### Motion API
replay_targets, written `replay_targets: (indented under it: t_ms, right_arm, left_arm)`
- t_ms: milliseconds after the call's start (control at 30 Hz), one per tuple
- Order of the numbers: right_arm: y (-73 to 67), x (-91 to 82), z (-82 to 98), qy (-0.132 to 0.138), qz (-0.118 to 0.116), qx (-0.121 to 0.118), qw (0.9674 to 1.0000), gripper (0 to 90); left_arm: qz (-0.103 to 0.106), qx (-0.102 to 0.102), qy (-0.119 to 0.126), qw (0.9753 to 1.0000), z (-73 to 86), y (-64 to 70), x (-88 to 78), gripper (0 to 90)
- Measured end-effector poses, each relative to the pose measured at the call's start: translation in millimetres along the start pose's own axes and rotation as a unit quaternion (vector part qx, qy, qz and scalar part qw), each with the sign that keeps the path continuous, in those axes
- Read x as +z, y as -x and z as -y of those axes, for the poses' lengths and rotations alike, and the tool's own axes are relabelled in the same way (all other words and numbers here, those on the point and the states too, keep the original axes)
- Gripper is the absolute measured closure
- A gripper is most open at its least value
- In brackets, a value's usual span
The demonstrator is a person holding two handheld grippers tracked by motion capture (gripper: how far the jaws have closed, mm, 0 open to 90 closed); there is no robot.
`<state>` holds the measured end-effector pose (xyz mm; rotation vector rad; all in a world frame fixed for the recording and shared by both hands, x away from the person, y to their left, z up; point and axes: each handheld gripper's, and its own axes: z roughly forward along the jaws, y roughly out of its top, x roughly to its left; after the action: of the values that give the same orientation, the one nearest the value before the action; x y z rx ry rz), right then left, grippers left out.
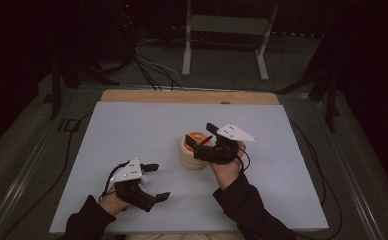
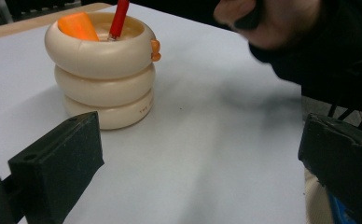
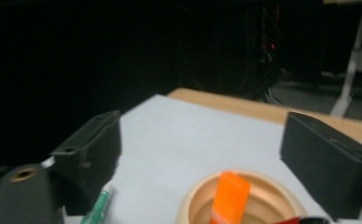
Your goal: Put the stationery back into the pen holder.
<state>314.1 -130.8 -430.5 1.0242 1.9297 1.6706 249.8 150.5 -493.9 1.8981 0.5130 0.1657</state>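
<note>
1. Holder (image 1: 194,151), a cream ringed pot mid-desk (image 1: 132,125), could tip if the right hand-held gripper (image 1: 202,135), jaws wide and empty just above its rim, clips it.
2. Red pen (image 2: 119,18) leaning inside might get dragged out.
3. Left hand-held gripper (image 1: 154,181) rests wide, near left.
4. Right gripper view shows a green pen (image 3: 97,207) beside the pot.

Ringed holder (image 1: 193,151) stands on the table (image 1: 132,130), a little right of its middle. In the holder: a marker (image 2: 78,26) leaning on the rim and a pen (image 2: 119,17) beside it. Right gripper (image 1: 200,136) hangs just above the holder's right rim, fingers apart. Left gripper (image 1: 155,181) sits left of the holder and nearer the person, well apart from it.
</note>
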Motion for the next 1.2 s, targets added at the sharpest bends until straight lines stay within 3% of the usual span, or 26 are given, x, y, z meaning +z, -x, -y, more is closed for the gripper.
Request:
replay_targets:
  t_ms: [167, 267, 367, 567, 667, 1000, 1167, 1200]
  right_arm:
    - [1.8, -18.5, -12.3, 0.017, -0.009, -0.018, 0.9997, 5.2]
    - [4.0, -24.8, -13.4, 0.006, -0.007, -0.020, 0.9998, 4.2]
    - [8.1, -33.6, -9.8, -0.013, 0.006, -0.015, 0.9998, 3.9]
    - [5.8, -40.0, -1.2, -0.011, 0.004, -0.012, 0.9999, 2.9]
    - [0.3, -38.4, -0.7, -0.010, -0.003, -0.011, 0.9999, 2.9]
    - [-31.9, -17.1, 0.5, -0.012, -0.047, -0.013, 0.9987, 2.9]
    - [-47.6, -1.0, 4.4, -0.023, -0.067, -0.014, 0.9973, 3.0]
    - [-50.4, 2.3, 5.3, -0.028, -0.068, -0.017, 0.9971, 3.0]
  left_arm:
    - [0.005, 0.001, 0.004, 1.0000, 0.2, -1.3, -3.2, 0.4]
    - [0.003, 0.003, 0.010, 0.9999, 1.5, -2.2, -5.9, 0.4]
    - [-0.006, 0.008, 0.009, 0.9999, 3.7, -3.9, -10.5, 0.4]
    - [-0.026, 0.011, 0.005, 0.9996, 11.0, -6.6, -19.3, 0.4]
    - [-0.039, 0.010, 0.000, 0.9992, 15.0, -8.7, -24.6, 0.4]
    - [-0.068, 0.008, 0.018, 0.9975, 28.6, -17.1, -49.4, 0.5]
    - [-0.075, -0.005, 0.029, 0.9968, 32.2, -20.9, -61.3, 0.4]
    - [-0.084, -0.011, 0.039, 0.9956, 33.4, -23.0, -67.8, 0.5]
